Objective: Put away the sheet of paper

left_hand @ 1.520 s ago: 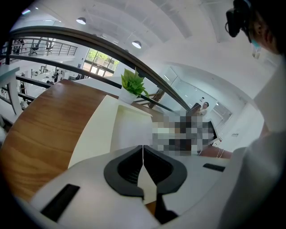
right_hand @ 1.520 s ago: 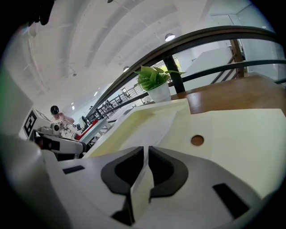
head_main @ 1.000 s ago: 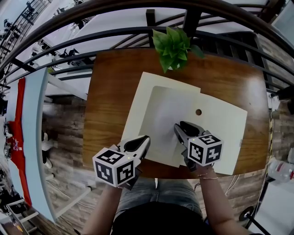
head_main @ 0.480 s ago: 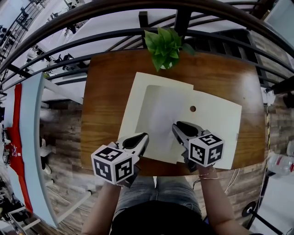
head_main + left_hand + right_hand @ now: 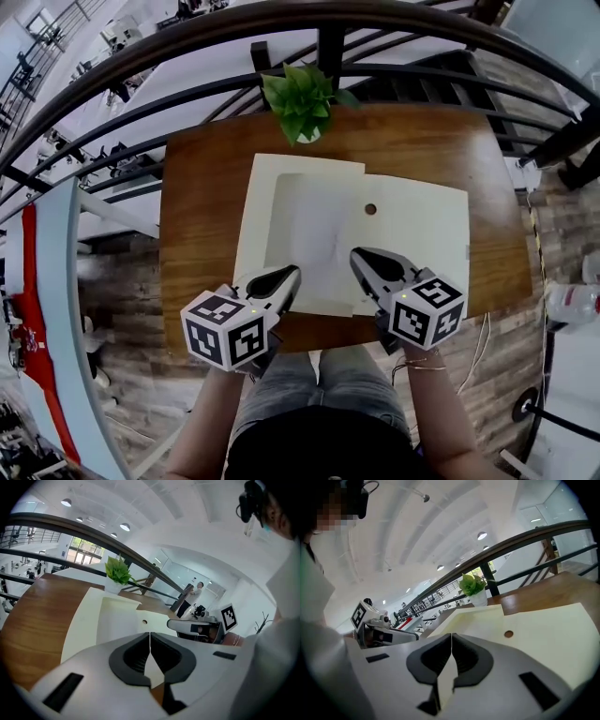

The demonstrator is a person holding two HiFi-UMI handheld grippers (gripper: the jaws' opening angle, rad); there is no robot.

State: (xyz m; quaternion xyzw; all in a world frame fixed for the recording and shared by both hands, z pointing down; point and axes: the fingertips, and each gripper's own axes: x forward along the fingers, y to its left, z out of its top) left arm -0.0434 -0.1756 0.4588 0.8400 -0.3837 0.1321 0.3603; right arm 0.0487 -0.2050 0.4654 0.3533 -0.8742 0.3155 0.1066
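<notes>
claws of left gripper (image 5: 289,273) and right gripper (image 5: 358,254) stay pressed together, empty, over sheet of paper (image 5: 314,225).

Open-plan office mezzanine: brown wooden tabletop (image 5: 202,197) beside dark metal railing (image 5: 47,522); round ceiling downlights (image 5: 124,527); workstations below (image 5: 120,36).

The head view looks from high up, almost straight down onto the tabletop (image 5: 202,178). The person's lap (image 5: 319,380) is at its bottom edge, and the left tool (image 5: 284,274) and right tool (image 5: 363,257) are just above that. The left gripper view rides low and close behind its own tool. It looks along the tabletop toward the plant (image 5: 117,571) and the railing (image 5: 70,529). The right gripper view does the same from the other side. All three views share the plant, the railing and the cream sheet (image 5: 553,634) with its small round hole (image 5: 508,633). Each gripper view catches the other tool at its side.
</notes>
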